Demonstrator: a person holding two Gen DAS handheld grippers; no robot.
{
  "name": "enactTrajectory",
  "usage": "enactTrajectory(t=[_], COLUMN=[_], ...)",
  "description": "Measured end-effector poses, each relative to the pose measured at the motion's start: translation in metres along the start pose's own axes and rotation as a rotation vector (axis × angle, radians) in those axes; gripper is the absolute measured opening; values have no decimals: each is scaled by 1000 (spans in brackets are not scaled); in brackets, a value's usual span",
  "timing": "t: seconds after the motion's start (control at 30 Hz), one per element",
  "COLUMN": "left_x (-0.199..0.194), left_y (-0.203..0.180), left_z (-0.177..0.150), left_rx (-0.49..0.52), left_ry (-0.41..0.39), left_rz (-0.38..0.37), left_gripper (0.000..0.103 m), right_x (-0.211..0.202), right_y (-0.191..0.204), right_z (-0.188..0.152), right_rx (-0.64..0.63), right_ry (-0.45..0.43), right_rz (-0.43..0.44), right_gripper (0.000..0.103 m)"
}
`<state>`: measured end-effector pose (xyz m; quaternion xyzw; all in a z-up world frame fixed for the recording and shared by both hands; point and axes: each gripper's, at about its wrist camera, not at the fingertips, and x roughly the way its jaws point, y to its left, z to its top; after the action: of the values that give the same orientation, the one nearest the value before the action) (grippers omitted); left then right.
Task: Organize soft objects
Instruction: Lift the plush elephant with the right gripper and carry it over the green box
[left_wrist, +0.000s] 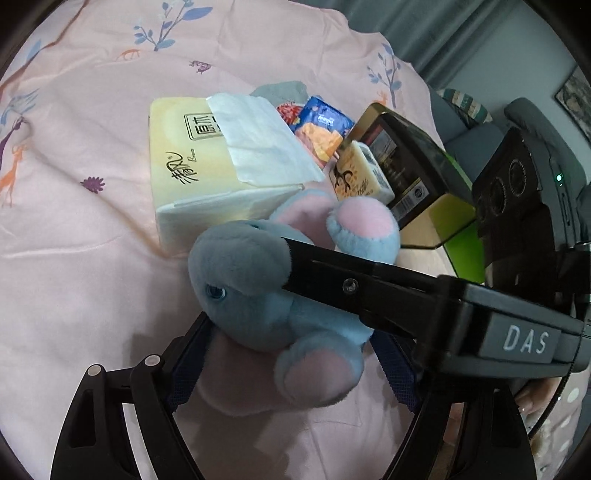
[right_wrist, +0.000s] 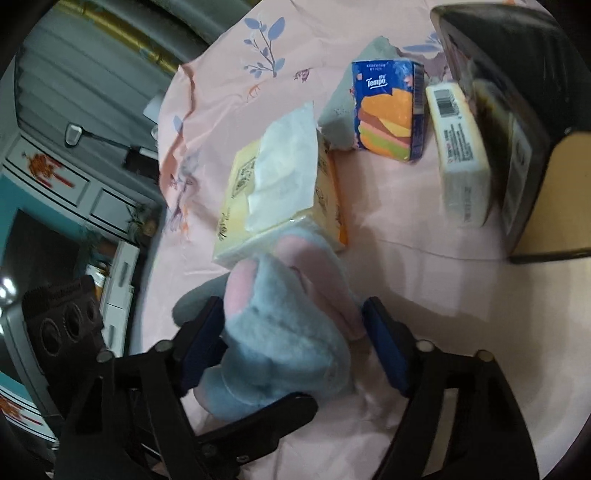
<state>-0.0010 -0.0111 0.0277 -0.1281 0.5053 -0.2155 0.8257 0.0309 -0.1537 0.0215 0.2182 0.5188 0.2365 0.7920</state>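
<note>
Plush toy (right_wrist: 280, 332) between right tool (right_wrist: 295, 347) fingers

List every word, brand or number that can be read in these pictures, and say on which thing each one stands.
"Tempo": on the blue tissue pack with the burger picture.
"DAS": on the grey label of the right hand-held gripper.
Chinese characters, with a small word starting with "B": on the big yellow tissue pack; not clearly readable.
Barcode and small print on the small cream tissue pack: too small.
Print on the dark tin box: blurred.
</note>
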Motion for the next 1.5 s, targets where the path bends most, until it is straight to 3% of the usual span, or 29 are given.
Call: enactTrajectory(t=[0.17,1.07,1.3,1.5], left_x=[-10,-77,-71,-43], left_y=[-2,-52,-107,-177], left_z=[-1,6,28,59], left_rx=[13,195,277,368], left_ry=[-18,-336,-375,-357], left_rz=[-10,-73,-169,-276], left_gripper=[80,79,79,79], right_x=[-7,-90,-145,-204], right_y=[13,62,50,6], right_z=[-5,-7,-3,9], right_rx=[-50,-214,-221,-109], right_ry=[-21,-260,-369,-486], right_rz=[15,-11,-87,-164], right_gripper=[60,60,59,59])
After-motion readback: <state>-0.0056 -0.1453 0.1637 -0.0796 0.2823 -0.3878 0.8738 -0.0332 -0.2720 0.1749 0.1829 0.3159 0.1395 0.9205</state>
